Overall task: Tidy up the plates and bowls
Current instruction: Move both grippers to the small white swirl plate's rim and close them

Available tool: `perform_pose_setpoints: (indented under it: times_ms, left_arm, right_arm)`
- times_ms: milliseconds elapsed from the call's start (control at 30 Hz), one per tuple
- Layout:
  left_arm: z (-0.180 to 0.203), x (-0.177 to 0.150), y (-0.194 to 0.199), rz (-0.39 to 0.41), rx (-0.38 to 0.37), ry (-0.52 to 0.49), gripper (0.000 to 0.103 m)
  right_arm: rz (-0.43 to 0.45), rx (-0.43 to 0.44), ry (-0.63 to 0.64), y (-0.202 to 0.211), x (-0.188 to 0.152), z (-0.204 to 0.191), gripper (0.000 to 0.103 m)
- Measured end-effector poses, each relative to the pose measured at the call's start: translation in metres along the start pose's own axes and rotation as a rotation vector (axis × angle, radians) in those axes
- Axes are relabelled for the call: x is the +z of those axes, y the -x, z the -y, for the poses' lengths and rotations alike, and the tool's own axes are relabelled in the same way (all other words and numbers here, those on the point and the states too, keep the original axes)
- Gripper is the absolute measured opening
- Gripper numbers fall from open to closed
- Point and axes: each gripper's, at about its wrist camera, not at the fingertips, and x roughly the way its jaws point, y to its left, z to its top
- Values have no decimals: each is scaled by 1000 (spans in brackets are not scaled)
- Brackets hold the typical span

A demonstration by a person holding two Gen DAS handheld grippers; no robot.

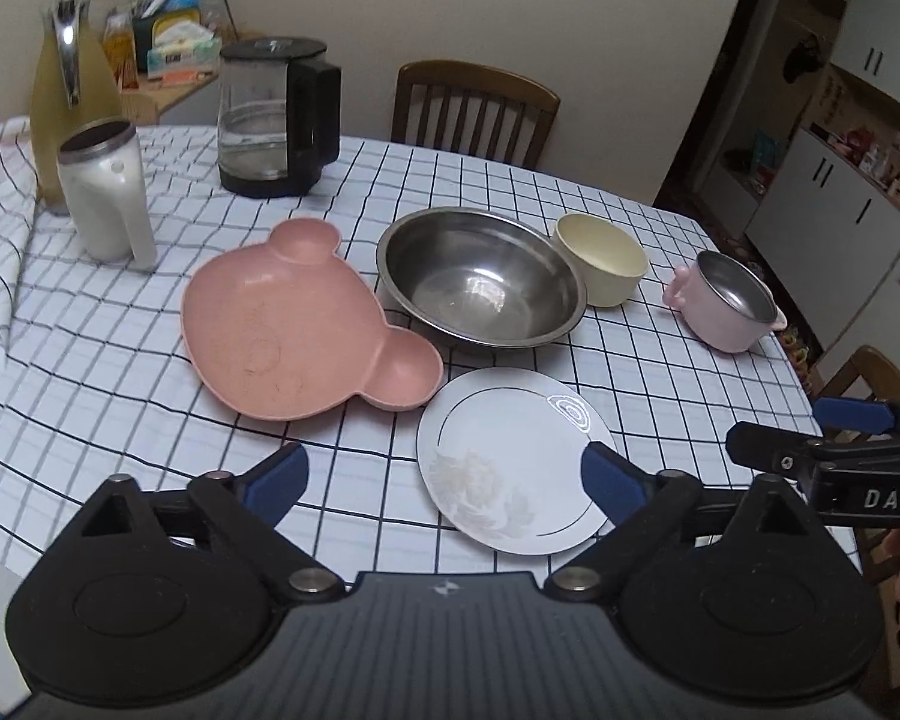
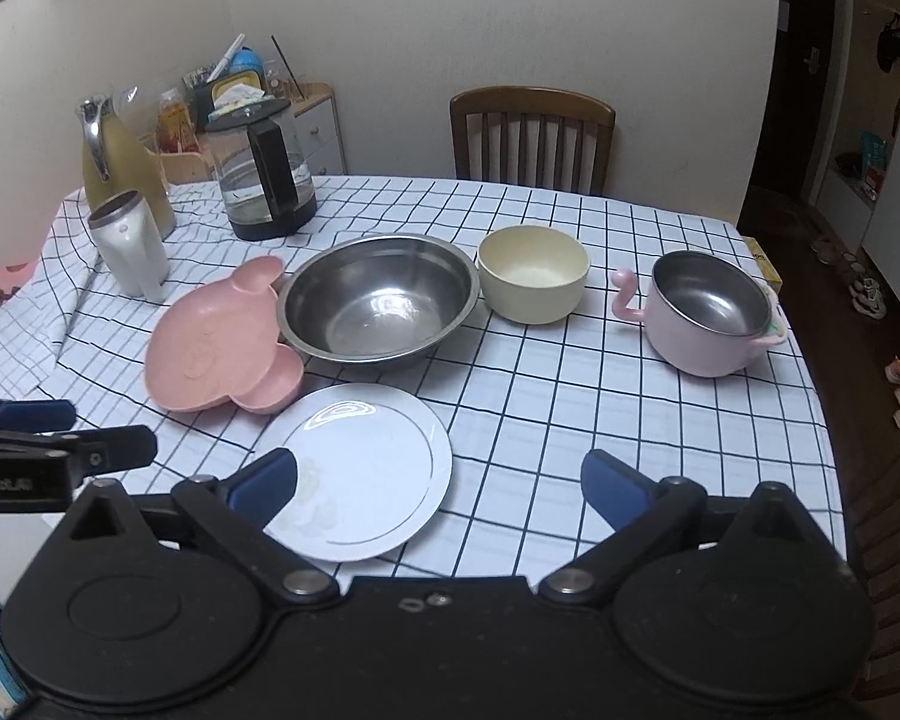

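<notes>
1. Nearest the cameras, left gripper (image 1: 447, 477) is spread wide, blue fingers apart, holding nothing; it hovers over the near table edge.
2. Right gripper (image 2: 441, 489) is likewise spread, nothing between its pads, also over the near edge, beside the left one.
3. White plate (image 1: 513, 459) lies flat on the checked tablecloth (image 1: 660, 372), closest dish; the left gripper's right pad overlaps its near-right rim in the left wrist view, contact unclear.
4. Pink bear-shaped plate (image 1: 297, 327) lies just left and behind the white plate, its lower ear close to that plate's rim.
5. Steel bowl (image 1: 480, 276) sits upright behind both plates, just beside the pink plate; touching or not, cannot tell.
6. Cream bowl (image 1: 603, 258) stands right of the steel bowl, very close.
7. Pink steel-lined cup (image 1: 729, 300) with side handles stands further right, apart, near the table's right edge.
8. White mug (image 1: 108, 192) stands at far left, with a yellow carafe (image 1: 72, 96) behind it.
9. Glass kettle (image 1: 276, 117) stands at the far side.
10. Wooden chair (image 1: 474, 111) is behind the table.
</notes>
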Motion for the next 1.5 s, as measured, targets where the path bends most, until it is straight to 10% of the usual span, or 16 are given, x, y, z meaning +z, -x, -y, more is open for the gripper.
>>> perform_pose_setpoints:
  times_ms: [533, 833, 1167, 1500]
  left_arm:
    - [-9, 0, -85, -104, 165, 51, 101]
    - [-4, -1, -112, -160, 175, 70, 99]
    - [-2, -3, -131, -229, 156, 94, 48]
    - [-6, 1, -137, -257, 133, 152, 40]
  right_arm:
    - [-157, 16, 84, -103, 16, 11, 99]
    - [-276, 79, 23, -143, 16, 28, 76]
    - [-327, 149, -11, -158, 17, 33, 52]
    - [-344, 194, -37, -162, 12, 38, 37]
